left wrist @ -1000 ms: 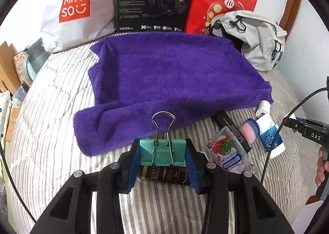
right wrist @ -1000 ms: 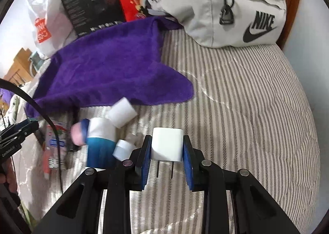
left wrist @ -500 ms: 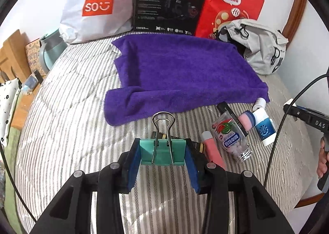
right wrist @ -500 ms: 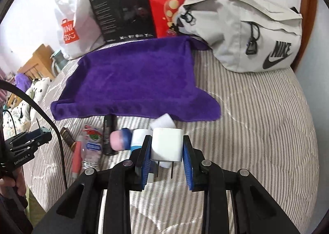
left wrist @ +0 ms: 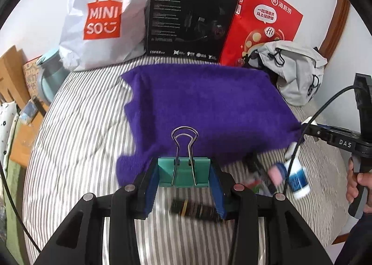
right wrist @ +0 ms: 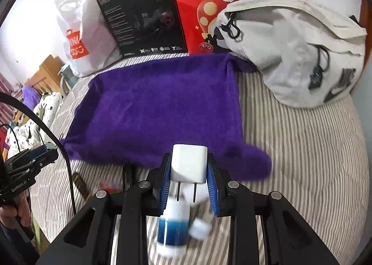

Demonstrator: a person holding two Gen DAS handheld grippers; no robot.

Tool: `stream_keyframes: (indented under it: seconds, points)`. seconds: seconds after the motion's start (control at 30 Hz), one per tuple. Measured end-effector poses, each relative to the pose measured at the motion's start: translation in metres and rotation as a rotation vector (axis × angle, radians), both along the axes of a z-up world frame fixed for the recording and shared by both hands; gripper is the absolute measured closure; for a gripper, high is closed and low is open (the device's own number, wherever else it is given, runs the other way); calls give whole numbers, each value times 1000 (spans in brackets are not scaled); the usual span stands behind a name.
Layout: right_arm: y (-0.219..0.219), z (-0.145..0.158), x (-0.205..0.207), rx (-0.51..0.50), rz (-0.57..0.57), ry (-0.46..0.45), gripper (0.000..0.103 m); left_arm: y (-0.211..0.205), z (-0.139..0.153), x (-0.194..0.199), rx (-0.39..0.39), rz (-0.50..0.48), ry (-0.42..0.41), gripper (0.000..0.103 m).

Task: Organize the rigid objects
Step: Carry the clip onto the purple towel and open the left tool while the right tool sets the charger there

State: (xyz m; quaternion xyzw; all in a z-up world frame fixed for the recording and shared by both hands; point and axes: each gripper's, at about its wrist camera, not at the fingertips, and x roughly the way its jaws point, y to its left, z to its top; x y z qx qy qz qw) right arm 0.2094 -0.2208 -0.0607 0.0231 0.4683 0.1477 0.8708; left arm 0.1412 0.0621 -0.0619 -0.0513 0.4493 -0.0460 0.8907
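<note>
Above the striped bed (left wrist: 76, 139), the left gripper (left wrist: 184, 175) pinches a teal binder clip (left wrist: 183, 175) near the purple towel (left wrist: 209, 106); the right gripper (right wrist: 188, 172) clamps a white charger plug (right wrist: 188, 163) just short of that towel's near edge.

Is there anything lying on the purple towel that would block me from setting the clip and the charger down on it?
Nothing visible does. The towel is bare across its top in both views. The clip and charger are each held just short of its near edge, with the loose items behind them on the bed.
</note>
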Motion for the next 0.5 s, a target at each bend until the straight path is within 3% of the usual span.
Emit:
stream_keyframes:
  seconds: [0.23,0.5]
  points:
    - [12,-2,49,-15,10,-4,74,0,-4,50,-10,-15,-1,64]
    - [30,-30,117,-50,34,26,74,5,-20,84,-28,-10,28,64]
